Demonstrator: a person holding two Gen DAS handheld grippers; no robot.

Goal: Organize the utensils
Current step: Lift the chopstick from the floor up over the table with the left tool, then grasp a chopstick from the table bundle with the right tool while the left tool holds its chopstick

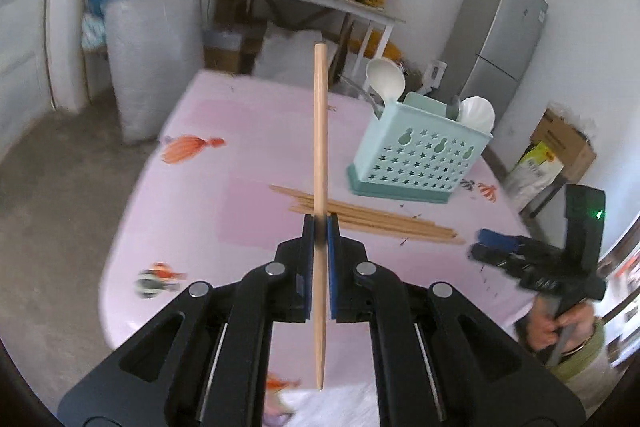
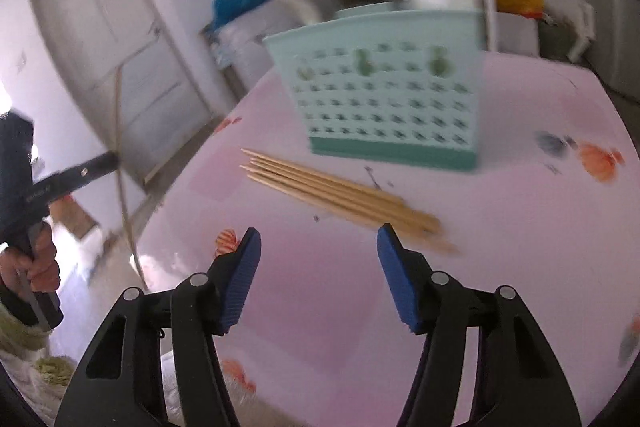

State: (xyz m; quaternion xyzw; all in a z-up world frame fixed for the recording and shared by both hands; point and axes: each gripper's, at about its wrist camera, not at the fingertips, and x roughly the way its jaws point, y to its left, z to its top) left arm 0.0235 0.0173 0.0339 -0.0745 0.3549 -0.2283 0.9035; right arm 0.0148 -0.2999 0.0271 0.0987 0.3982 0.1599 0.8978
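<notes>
wooden chopstick (image 1: 320, 155) upright in raised left gripper (image 1: 320, 227).

chopstick (image 1: 320, 131): held upright | chopsticks (image 2: 340, 197): flat before holder (image 2: 384, 91)

A desk (image 1: 208, 187) under a pink cloth printed with orange fish carries a pale green perforated utensil holder (image 1: 416, 155) and, near it, a bundle of wooden chopsticks (image 1: 380, 219).
</notes>
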